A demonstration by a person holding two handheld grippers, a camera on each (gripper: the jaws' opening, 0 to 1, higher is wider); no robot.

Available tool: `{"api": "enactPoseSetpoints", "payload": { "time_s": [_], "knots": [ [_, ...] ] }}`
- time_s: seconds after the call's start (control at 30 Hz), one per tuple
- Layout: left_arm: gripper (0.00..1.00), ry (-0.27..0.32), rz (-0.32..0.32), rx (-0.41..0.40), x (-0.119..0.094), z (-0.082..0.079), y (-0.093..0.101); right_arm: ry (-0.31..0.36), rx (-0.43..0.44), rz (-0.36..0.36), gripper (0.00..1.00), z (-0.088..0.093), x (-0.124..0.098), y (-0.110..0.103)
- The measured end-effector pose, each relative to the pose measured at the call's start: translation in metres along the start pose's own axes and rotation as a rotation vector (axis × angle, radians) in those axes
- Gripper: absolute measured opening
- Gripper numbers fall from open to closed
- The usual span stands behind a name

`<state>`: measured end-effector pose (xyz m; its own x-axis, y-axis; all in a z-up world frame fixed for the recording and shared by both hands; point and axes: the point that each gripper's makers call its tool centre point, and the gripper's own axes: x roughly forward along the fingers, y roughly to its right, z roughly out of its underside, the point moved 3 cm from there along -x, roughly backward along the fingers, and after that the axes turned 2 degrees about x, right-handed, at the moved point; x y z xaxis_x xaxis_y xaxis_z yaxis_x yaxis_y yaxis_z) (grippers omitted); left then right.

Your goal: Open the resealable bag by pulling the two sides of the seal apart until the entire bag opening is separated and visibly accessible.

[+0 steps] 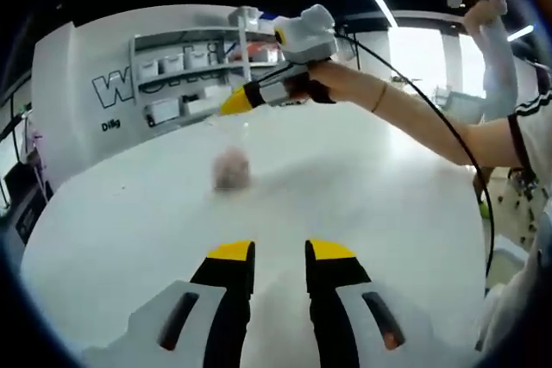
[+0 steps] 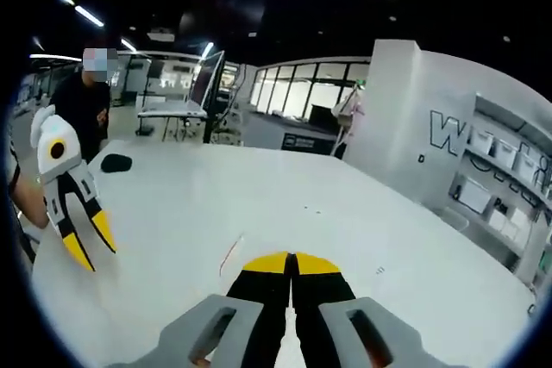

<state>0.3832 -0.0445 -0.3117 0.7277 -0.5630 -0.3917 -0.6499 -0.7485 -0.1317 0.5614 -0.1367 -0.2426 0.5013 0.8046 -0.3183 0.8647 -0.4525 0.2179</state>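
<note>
A clear resealable bag (image 1: pixel 233 146) hangs blurred above the white table (image 1: pixel 129 239), with a pinkish lump (image 1: pixel 231 170) low inside it. My right gripper (image 1: pixel 235 102), held by a hand, pinches the bag's top edge. In the right gripper view its jaws (image 2: pixel 291 260) are pressed together, and a thin strip of the bag's edge (image 2: pixel 230 256) with a red line sticks out to their left. My left gripper (image 1: pixel 280 252) is open with nothing between its jaws, some way short of the bag. It also appears in the right gripper view, where the left gripper (image 2: pixel 92 247) has its fingers spread.
The white table (image 2: pixel 362 213) stretches wide around the bag. A small black object (image 2: pixel 116 162) lies at its far side, near a standing person (image 2: pixel 82 105). White shelves with bins (image 1: pixel 185 62) line the wall behind. A black cable (image 1: pixel 448 135) trails from the right gripper.
</note>
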Motion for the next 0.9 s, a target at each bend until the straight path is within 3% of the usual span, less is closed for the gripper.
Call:
{"api": "enactPoseSetpoints", "payload": {
  "time_s": [0.37, 0.67, 0.9],
  "knots": [
    [0.24, -0.004, 0.012, 0.003, 0.001, 0.002, 0.005, -0.006, -0.006, -0.034, 0.00, 0.002, -0.006, -0.020],
    [0.25, -0.004, 0.011, 0.005, 0.002, 0.006, 0.007, -0.026, -0.002, -0.065, 0.00, 0.015, -0.011, -0.045],
    [0.25, -0.007, 0.017, 0.005, 0.003, 0.007, 0.008, -0.027, -0.001, -0.067, 0.00, 0.018, -0.011, -0.048]
  ]
}}
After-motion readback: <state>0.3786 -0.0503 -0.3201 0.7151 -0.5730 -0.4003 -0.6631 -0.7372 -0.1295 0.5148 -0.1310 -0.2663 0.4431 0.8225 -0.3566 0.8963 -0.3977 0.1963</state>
